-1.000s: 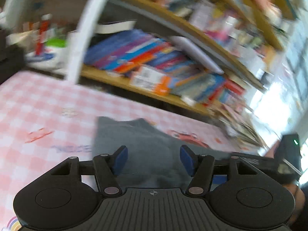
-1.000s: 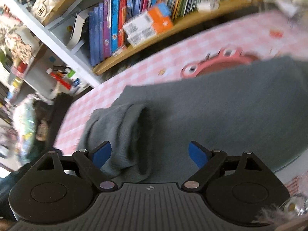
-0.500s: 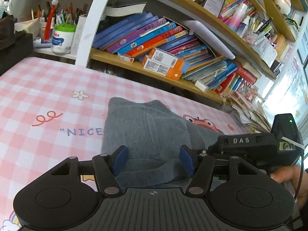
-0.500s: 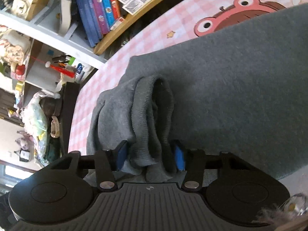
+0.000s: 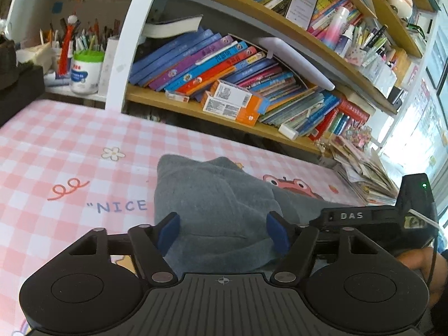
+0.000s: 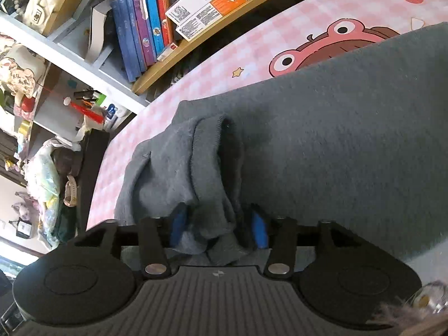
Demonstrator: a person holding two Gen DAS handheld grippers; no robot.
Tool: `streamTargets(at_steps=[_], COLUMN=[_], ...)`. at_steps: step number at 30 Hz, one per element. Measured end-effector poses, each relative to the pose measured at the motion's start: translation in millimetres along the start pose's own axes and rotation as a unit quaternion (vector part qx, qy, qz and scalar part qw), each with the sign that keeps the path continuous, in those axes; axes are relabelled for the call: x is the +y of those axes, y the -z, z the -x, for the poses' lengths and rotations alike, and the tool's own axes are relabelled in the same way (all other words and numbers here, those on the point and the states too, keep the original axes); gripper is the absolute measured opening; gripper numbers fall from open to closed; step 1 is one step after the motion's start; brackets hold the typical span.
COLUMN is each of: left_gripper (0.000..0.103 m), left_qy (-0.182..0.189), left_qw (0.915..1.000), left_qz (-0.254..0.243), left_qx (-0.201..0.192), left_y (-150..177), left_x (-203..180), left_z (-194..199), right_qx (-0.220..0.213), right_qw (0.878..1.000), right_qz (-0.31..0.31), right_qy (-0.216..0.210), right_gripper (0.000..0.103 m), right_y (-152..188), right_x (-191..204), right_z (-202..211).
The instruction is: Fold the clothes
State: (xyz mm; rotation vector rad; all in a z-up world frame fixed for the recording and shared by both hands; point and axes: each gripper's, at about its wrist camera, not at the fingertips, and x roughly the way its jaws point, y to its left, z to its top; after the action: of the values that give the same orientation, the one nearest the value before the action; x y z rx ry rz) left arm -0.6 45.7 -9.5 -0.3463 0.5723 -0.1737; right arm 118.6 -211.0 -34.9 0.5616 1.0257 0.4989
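Note:
A grey sweater [image 5: 212, 204] lies on the pink checked tablecloth [image 5: 70, 145]. My left gripper [image 5: 222, 232] hovers low over the sweater's folded left part. Its jaws are opening, and the cloth between the blue pads [image 5: 168, 229] is not pinched. In the right wrist view a bunched grey sleeve with a ribbed cuff [image 6: 207, 145] runs back into my right gripper [image 6: 218, 226]. Those jaws are opening, but the pads [image 6: 177, 224] still touch the bunched sleeve on both sides. The sweater's body [image 6: 350, 140] spreads to the right. The right gripper's black housing [image 5: 364, 218] shows in the left view.
Behind the table stands a wooden bookshelf [image 5: 224, 117] packed with books and an orange and white box [image 5: 232, 103]. A pen cup [image 5: 85, 70] stands at the back left. Magazines [image 5: 364, 173] are stacked at the right. A person's hand [image 5: 420, 260] holds the right tool.
The right jaws went from wide open to closed around the bunched sleeve. The left jaws have spread a little wider over the sweater. The left view went from blurred to steady.

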Motion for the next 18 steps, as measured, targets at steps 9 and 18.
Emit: streamTargets(at_steps=[9,18], left_gripper=[0.043,0.031], left_qy=[0.024,0.021], left_qw=[0.9995,0.9982], left_qz=[0.012,0.005], left_qx=[0.015,0.056], left_y=[1,8], left_x=[4,4], left_z=[-3,-17], right_qx=[-0.009,0.001], right_qw=[1.000,0.999], right_qz=[0.021,0.047], right_qy=[-0.017,0.025], right_gripper=[0.029,0.032], right_y=[0,2], right_x=[10,5], right_z=[3,-4])
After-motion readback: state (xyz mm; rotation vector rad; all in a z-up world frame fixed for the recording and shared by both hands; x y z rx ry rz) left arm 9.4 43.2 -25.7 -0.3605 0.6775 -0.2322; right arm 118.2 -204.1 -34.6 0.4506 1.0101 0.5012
